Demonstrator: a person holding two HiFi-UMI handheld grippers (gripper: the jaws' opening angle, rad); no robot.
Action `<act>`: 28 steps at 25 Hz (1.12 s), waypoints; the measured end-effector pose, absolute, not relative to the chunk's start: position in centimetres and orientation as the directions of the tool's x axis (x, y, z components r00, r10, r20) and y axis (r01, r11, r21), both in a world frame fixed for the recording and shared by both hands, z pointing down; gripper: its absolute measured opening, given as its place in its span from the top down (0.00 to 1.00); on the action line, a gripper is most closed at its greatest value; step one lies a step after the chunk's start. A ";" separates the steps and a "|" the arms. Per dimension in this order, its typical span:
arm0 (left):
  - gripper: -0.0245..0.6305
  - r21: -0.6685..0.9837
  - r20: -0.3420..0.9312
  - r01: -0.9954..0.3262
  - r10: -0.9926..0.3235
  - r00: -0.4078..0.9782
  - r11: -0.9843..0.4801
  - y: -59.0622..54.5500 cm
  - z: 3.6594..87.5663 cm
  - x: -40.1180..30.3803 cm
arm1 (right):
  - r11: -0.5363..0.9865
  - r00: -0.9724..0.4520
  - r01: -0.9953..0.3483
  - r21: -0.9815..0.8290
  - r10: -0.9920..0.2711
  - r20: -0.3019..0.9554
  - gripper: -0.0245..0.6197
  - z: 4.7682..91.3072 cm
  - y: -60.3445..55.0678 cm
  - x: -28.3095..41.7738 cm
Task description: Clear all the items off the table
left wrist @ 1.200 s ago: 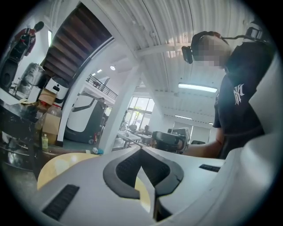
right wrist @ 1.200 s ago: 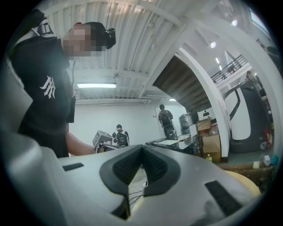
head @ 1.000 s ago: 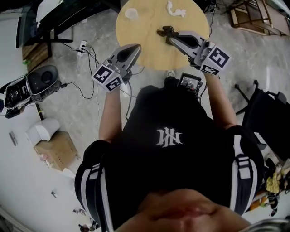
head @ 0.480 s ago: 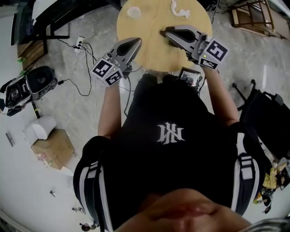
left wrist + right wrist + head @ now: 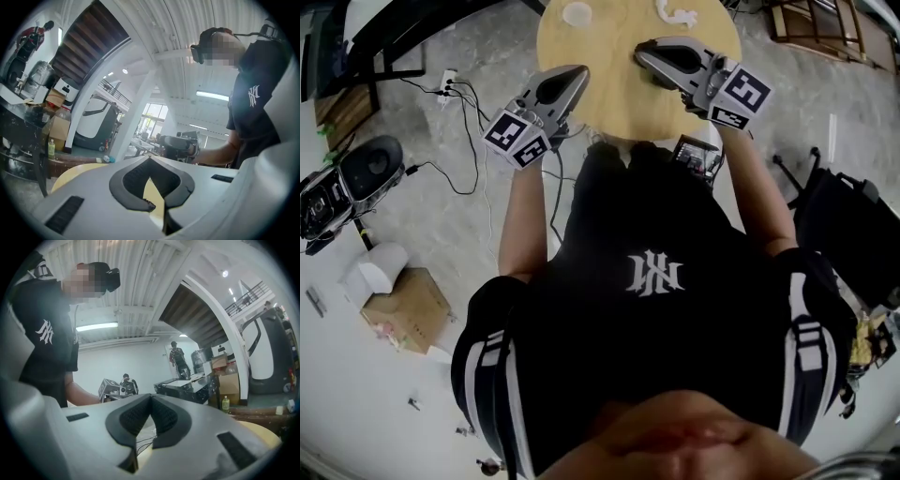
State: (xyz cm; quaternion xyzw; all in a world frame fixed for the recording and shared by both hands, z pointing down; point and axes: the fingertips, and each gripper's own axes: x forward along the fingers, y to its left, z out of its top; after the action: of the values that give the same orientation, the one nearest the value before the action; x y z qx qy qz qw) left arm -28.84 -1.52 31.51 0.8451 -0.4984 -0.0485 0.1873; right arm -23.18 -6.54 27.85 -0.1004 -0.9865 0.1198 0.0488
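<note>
Two items lie at the far edge of the round wooden bench (image 5: pixel 614 89), well apart: a white round cup-like piece (image 5: pixel 577 13), contents not discernible, and a crumpled white piece (image 5: pixel 675 13). The left claw (image 5: pixel 579 73) is over the bench's near left edge, jaws closed tip to tip, nothing between them. The right claw (image 5: pixel 640 49) is over the bench's right half, jaws likewise closed, nothing visible in them. A cardboard box (image 5: pixel 405 305) stands on the floor; contents not discernible.

Grey plastic left tongs (image 5: pixel 150 158) with tips together, nothing between, pale round wooden counter (image 5: pixel 77 173) beyond, person in black T-shirt (image 5: pixel 255 98) at right
</note>
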 end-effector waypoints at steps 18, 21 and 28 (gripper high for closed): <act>0.94 0.382 0.140 -0.844 -0.880 0.455 -0.375 -1.9 34.8 -35.4 | 0.959 -0.965 0.175 -0.223 0.211 0.152 0.96 32.4 -8.5 -30.3; 0.94 0.380 0.143 -0.850 -0.885 0.444 -0.365 -2.1 35.5 -36.2 | 0.963 -0.965 0.172 -0.210 0.207 0.163 0.95 33.5 -8.7 -31.0; 0.94 0.397 0.153 -0.850 -0.888 0.433 -0.346 -2.2 38.4 -37.3 | 0.970 -0.966 0.149 -0.194 0.185 0.183 0.87 36.3 -9.2 -32.7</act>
State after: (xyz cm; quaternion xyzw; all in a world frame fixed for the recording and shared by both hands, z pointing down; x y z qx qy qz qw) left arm -37.34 -2.20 38.42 0.8191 -0.5306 -0.0448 0.2134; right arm -32.73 -9.25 36.32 -0.0846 -0.9873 0.0899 0.1004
